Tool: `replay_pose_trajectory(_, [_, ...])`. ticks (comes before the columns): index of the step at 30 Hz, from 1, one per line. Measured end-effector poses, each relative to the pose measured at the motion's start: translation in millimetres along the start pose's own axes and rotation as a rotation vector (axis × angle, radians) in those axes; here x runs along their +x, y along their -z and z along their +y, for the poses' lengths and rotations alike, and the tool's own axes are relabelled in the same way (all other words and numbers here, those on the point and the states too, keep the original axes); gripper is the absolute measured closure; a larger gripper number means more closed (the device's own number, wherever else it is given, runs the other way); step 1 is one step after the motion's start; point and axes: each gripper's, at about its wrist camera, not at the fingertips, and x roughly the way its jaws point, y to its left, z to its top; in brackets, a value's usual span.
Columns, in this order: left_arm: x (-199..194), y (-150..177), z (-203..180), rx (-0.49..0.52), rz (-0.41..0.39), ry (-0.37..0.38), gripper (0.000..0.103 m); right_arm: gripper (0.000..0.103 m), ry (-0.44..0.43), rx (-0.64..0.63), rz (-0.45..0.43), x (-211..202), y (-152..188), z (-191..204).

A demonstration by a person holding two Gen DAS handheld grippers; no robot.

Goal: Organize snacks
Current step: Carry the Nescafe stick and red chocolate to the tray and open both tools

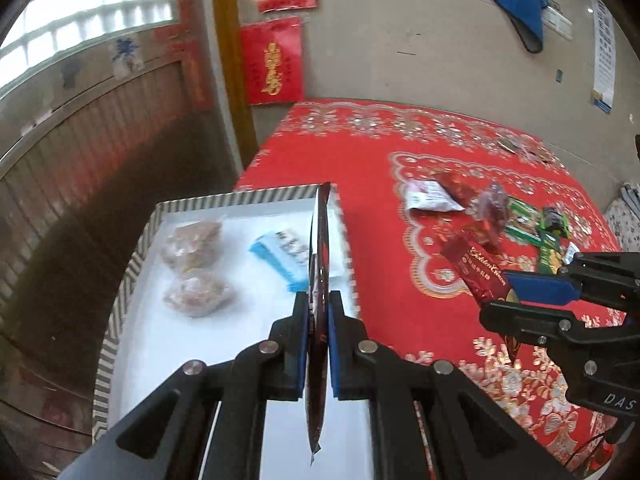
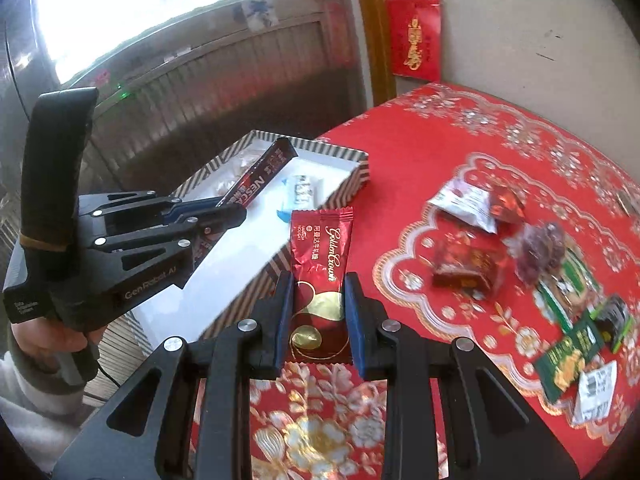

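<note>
My left gripper (image 1: 319, 300) is shut on a dark red Nescafe stick packet (image 1: 320, 240), seen edge-on, above the white box with a striped rim (image 1: 240, 197). In the right wrist view the left gripper (image 2: 228, 209) holds that stick (image 2: 260, 176) slanting over the box (image 2: 344, 152). My right gripper (image 2: 318, 280) is shut on a red Golden Crown nougat packet (image 2: 320, 248), just right of the box's near wall, above the red tablecloth. In the left wrist view the right gripper (image 1: 496, 296) and its packet (image 1: 476, 264) appear at the right. Two clear bags of brown snacks (image 1: 192, 240) and a blue-white packet (image 1: 280, 256) lie in the box.
Loose snacks lie on the red patterned tablecloth (image 2: 420, 140): a white packet (image 2: 464, 200), a red-brown one (image 2: 468, 268), a purplish bag (image 2: 540, 252) and green packets (image 2: 568, 356). The box sits at the table's left edge, beside a wooden panelled wall. A person's hand (image 2: 40, 340) grips the left handle.
</note>
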Motion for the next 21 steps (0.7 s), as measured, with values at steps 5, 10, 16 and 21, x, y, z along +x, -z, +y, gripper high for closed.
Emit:
replay_pose_trajectory(5, [3.4,2.5,24.5,-0.036,0.007,-0.03,0.093,0.079,-0.017,-0.014,0.012,16.4,-12.9,11.0])
replay_pose_trajectory(10, [10.0,4.2,49.4,-0.073,0.02,-0.062,0.093,0.079,-0.038,-0.031,0.024,36.1,-27.5,25.5])
replay_pose_trajectory(16, [22.3,7.6,77.5,-0.12,0.047,-0.089,0.093,0.079,-0.062,-0.052,0.048,60.8,-45.1,40.4])
replay_pose_trajectory(21, [32.6,13.5,92.1,-0.151,0.076,-0.095,0.093,0.079,-0.081,-0.075,0.087,88.9,-59.2,55.3])
